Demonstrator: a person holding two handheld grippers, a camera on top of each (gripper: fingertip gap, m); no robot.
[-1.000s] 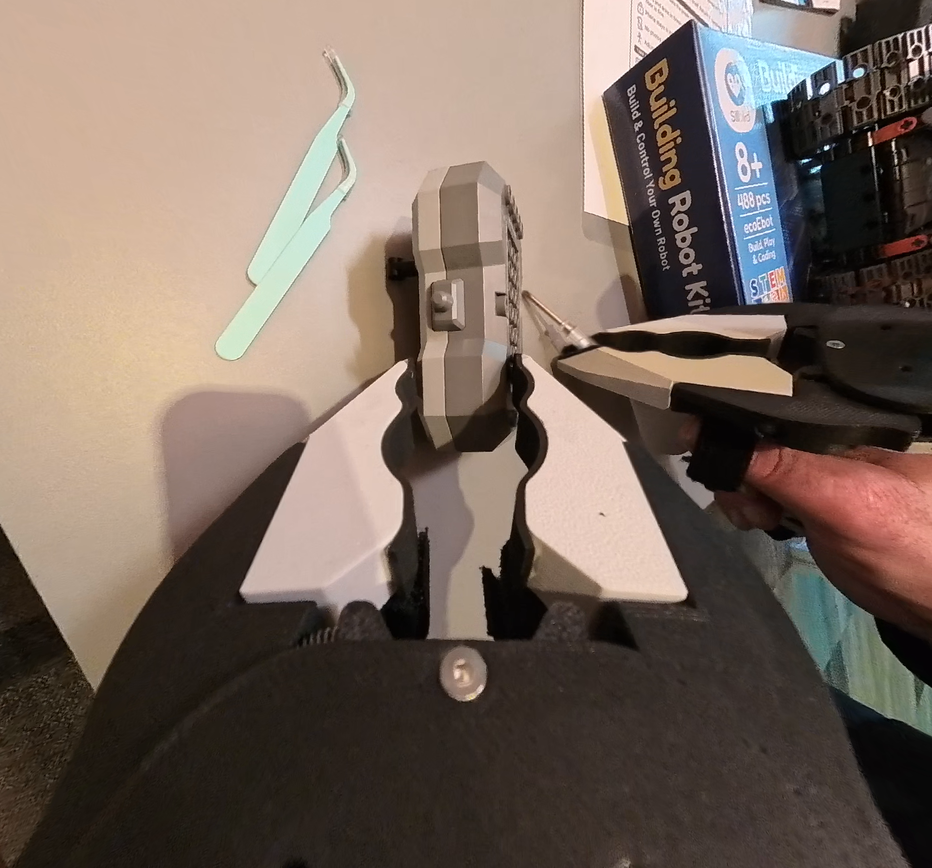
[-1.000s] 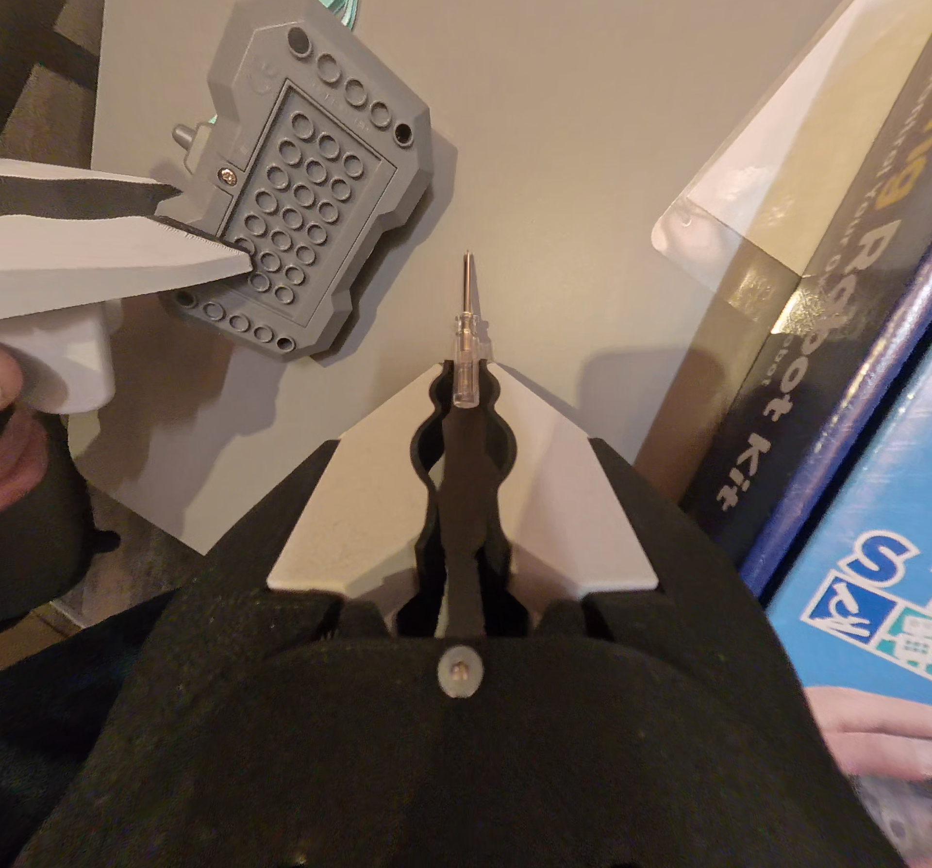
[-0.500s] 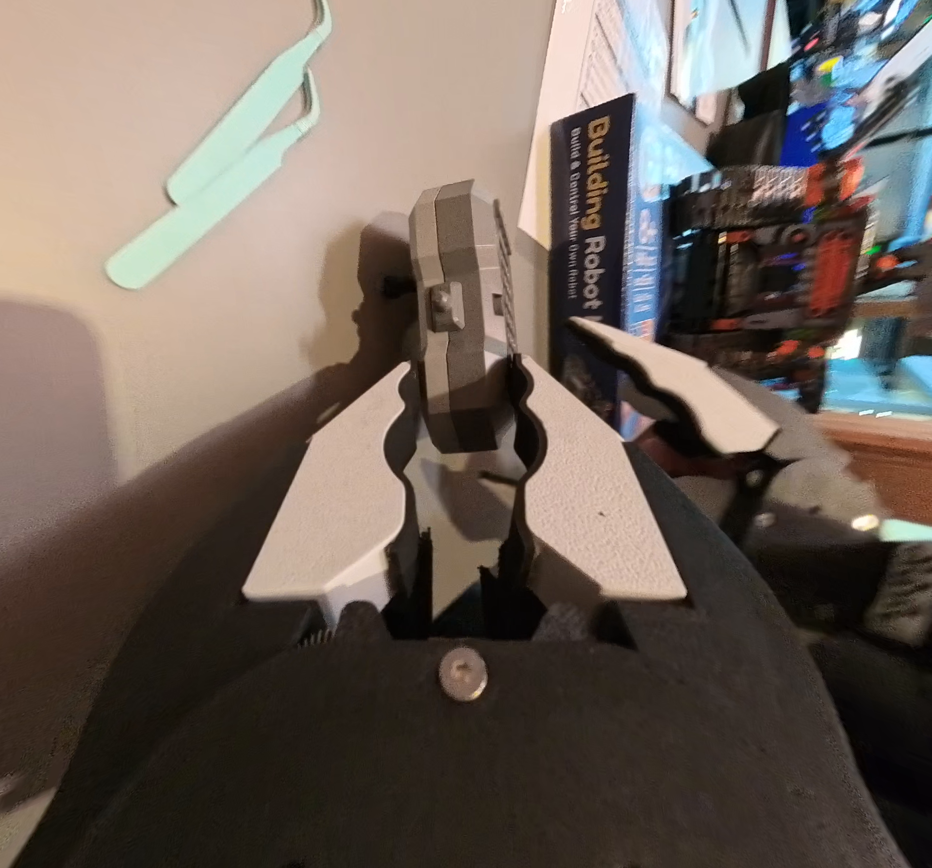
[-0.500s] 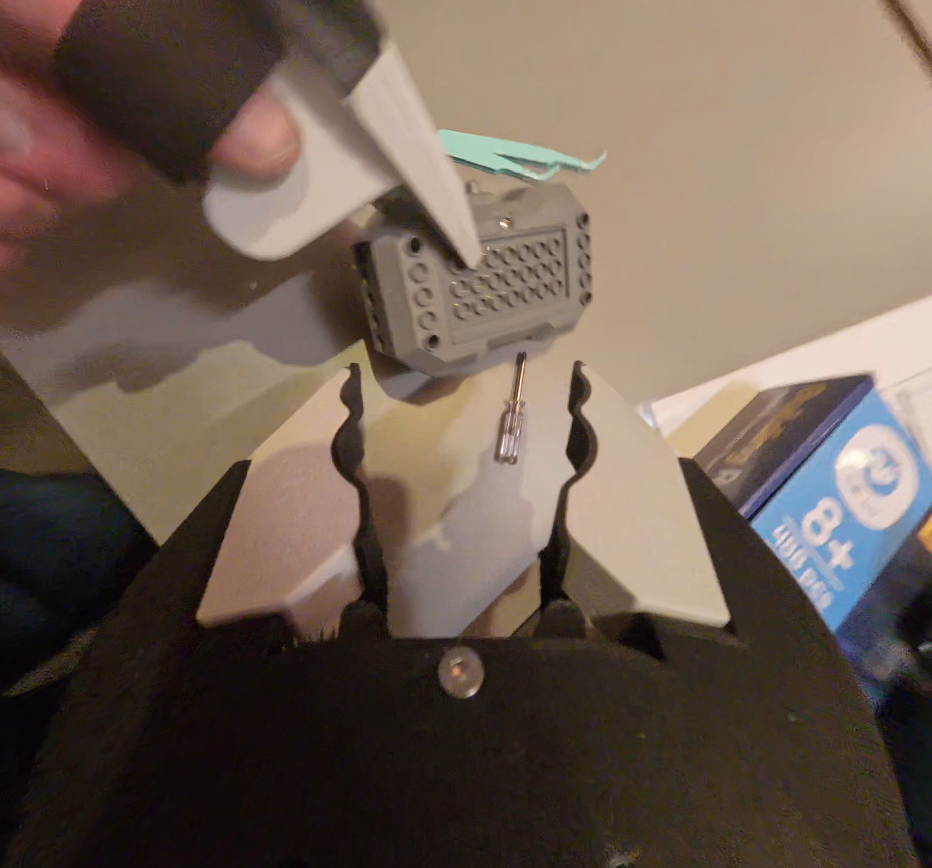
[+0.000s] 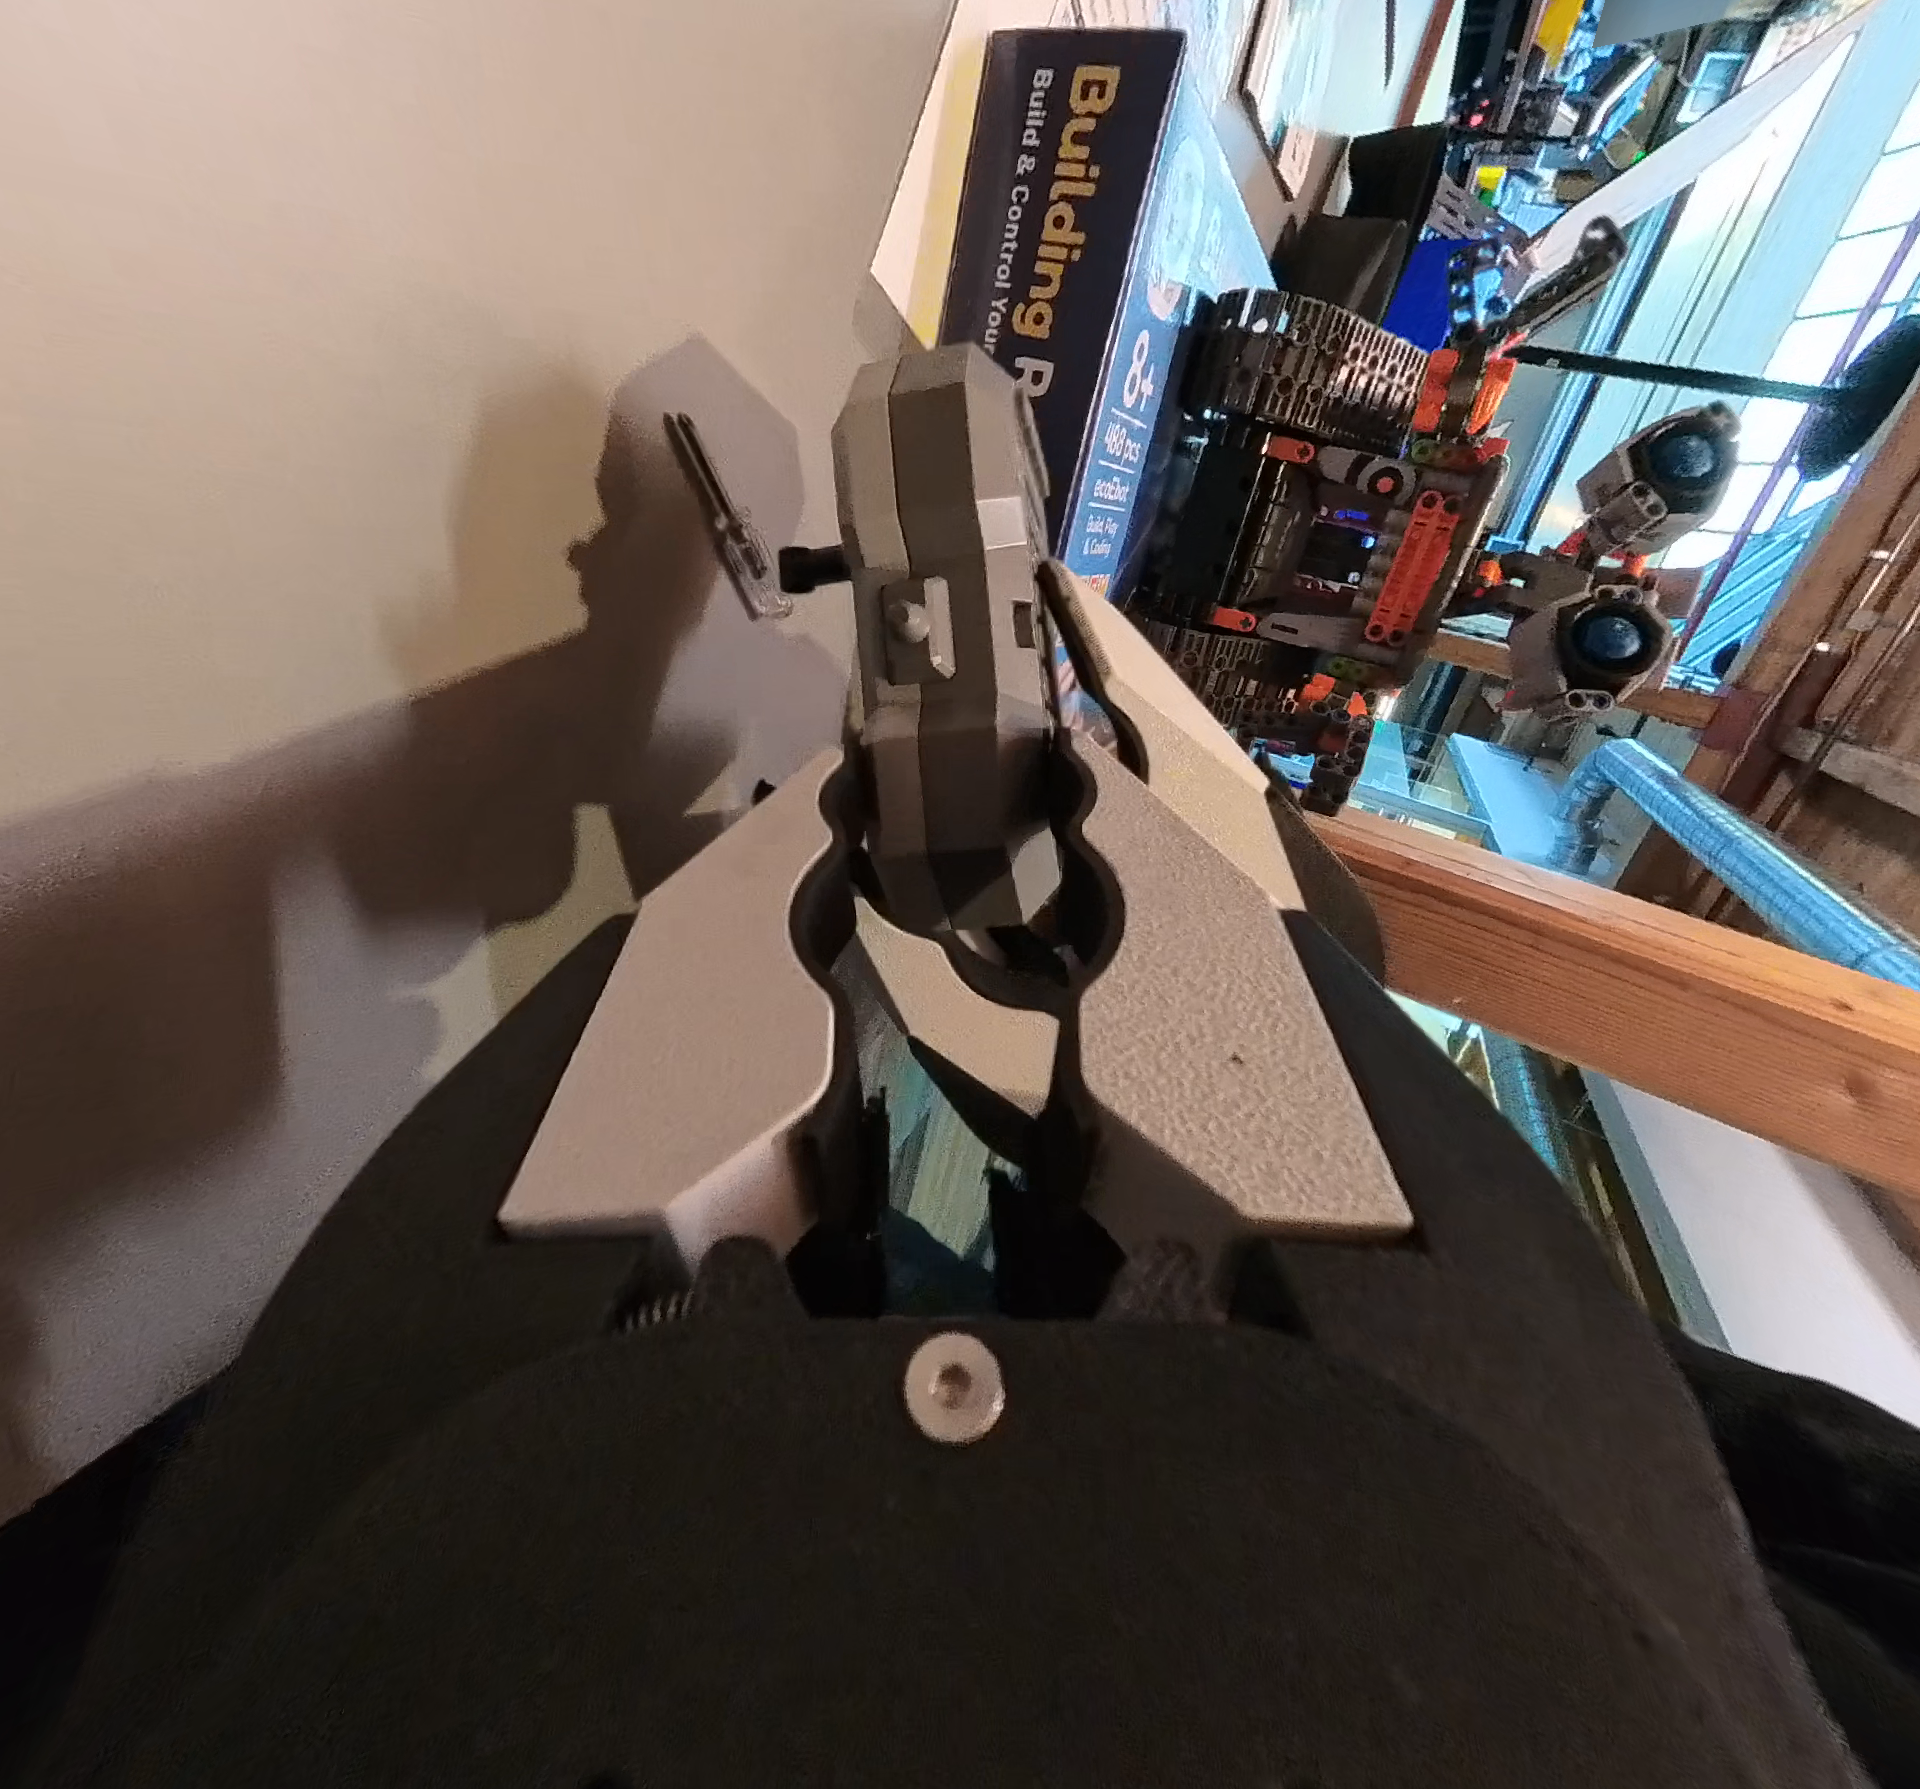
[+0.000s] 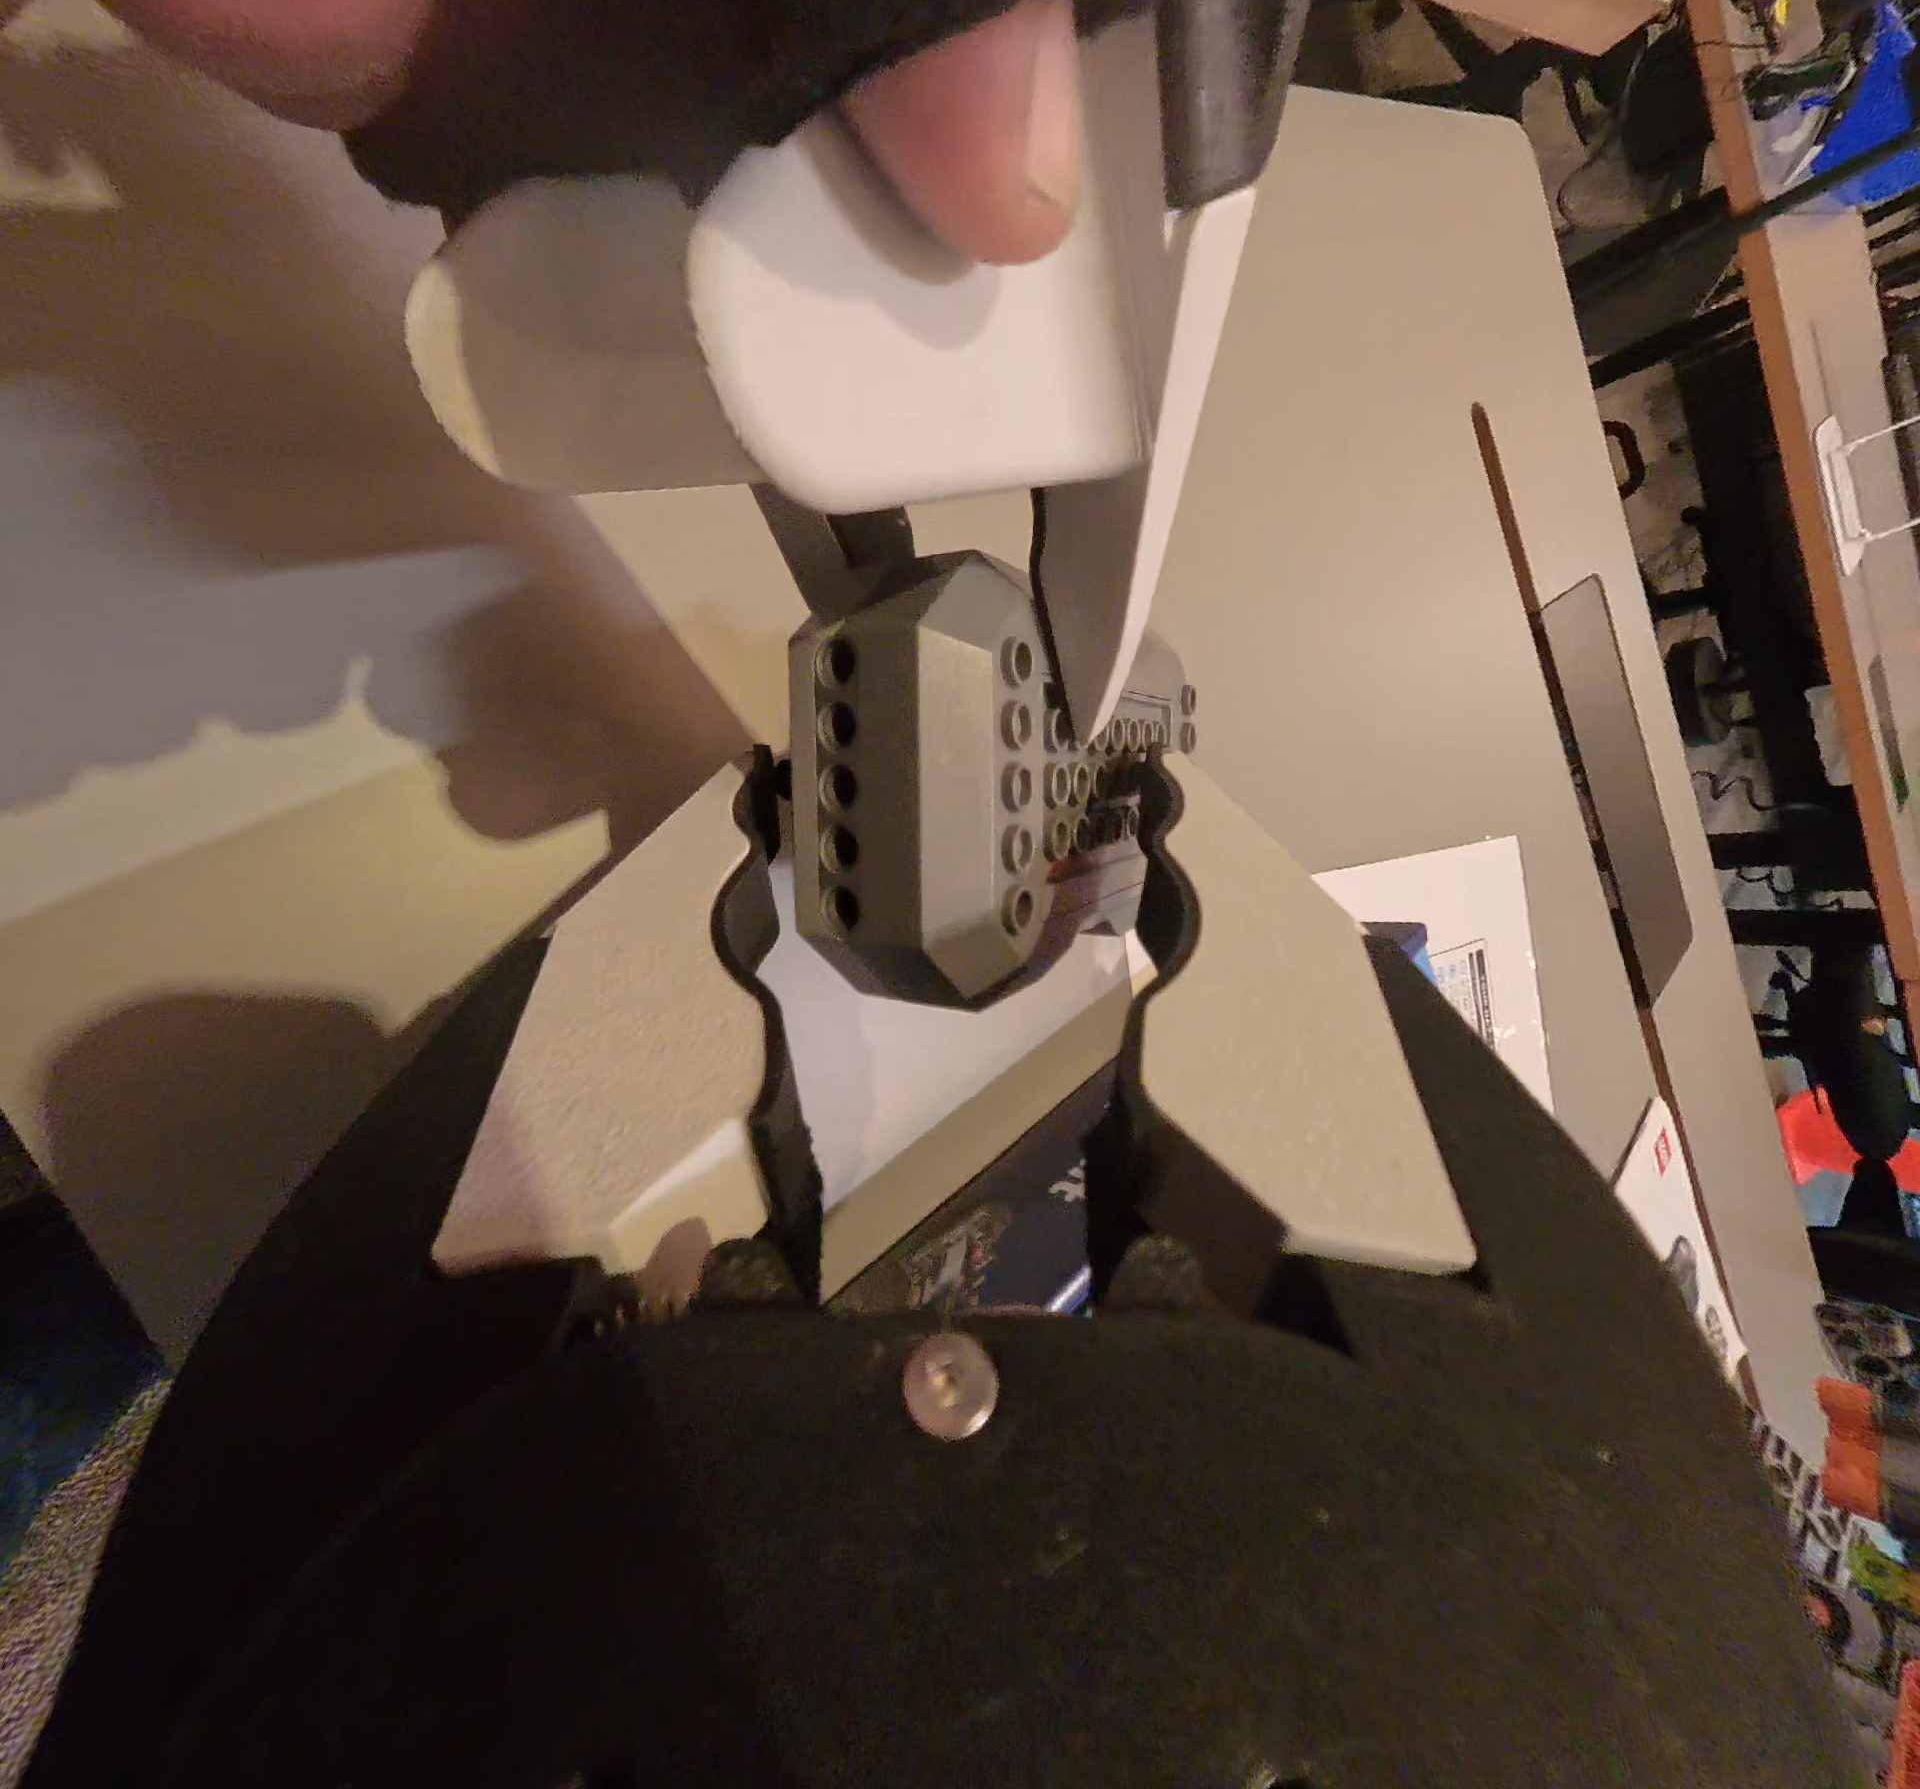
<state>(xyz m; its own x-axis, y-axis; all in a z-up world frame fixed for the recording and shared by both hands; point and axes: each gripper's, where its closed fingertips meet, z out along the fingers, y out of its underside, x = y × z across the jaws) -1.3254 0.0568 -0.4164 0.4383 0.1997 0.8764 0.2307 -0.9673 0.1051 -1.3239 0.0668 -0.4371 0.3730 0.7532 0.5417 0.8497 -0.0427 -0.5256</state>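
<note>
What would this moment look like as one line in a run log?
left gripper: shut on grey block | right gripper: jaws either side of grey block, grip unclear | screwdriver: lying on table

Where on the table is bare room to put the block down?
Bare table lies left of the screwdriver, and more of it right of the block. It is crowded by the box and the brick robot.

A small screwdriver (image 5: 727,534) lies left of the held block (image 5: 935,627); a box (image 5: 1049,212) stands behind.

Beige tabletop (image 5: 312,233), small screwdriver (image 5: 727,534), dark blue box (image 5: 1049,212) on it
</note>
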